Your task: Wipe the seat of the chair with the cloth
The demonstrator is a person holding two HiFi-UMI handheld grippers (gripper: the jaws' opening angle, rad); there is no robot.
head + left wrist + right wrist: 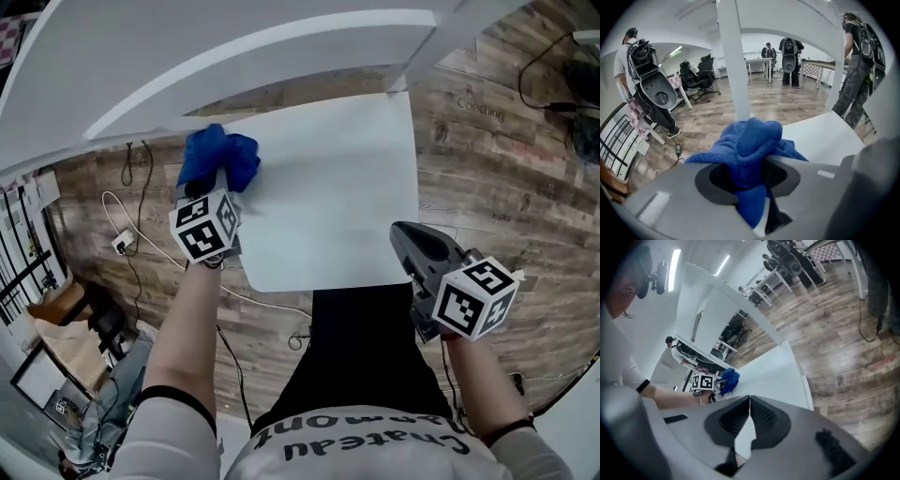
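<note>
The left gripper point(212, 184) has its jaws closed on the blue cloth point(221, 157) — in the left gripper view the fabric is bunched between them and spills out over their tips. The cloth rests on the white chair seat point(328, 187) at its far left corner, close to the chair back point(262, 47), whose pale rails arch across the top of the head view. One upright of that back rises just behind the cloth in the left gripper view.

The right gripper point(409, 234) hangs at the seat's near right corner, above its edge. Its jaws are pressed together at the tips with nothing between them — only the seat shows beyond them in the right gripper view.

Under the chair is a wooden floor point(497, 159), with cables point(131, 239) lying to the left.
</note>
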